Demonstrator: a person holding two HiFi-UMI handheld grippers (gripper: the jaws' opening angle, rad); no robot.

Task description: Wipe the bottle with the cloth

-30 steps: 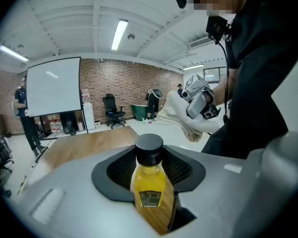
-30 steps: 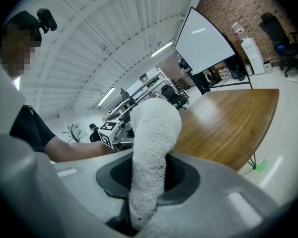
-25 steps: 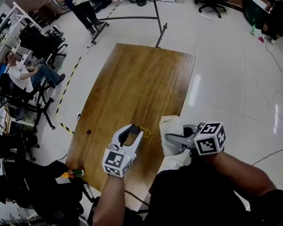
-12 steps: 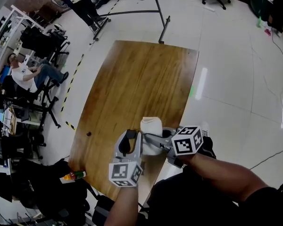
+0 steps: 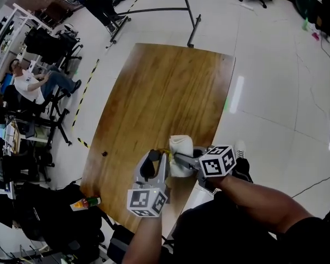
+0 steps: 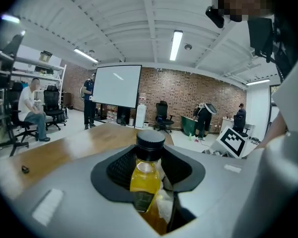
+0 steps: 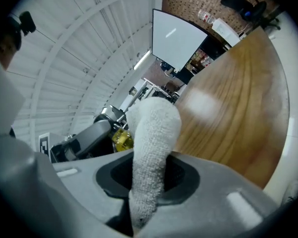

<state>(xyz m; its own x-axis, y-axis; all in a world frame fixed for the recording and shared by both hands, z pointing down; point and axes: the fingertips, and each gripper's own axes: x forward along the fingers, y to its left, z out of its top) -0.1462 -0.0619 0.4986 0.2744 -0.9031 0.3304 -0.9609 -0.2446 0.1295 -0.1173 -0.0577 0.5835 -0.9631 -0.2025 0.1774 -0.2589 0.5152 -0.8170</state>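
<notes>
Holding a small black-capped bottle of yellow liquid (image 6: 145, 175) between closed fingers of the left gripper (image 5: 154, 161) over the near end of the brown wooden bench (image 5: 165, 87); pinching a white terry cloth (image 7: 151, 143) in the right gripper (image 5: 179, 159) fingers (just beside the bottle).

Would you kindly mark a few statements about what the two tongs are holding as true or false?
1. The left tongs grip a small clear bottle of yellow liquid. True.
2. The bottle's black cap is off. False: the cap is on.
3. The right tongs are empty. False: they clamp a white terry cloth.
4. The cloth is close beside the bottle, over the brown wooden table. True.
</notes>
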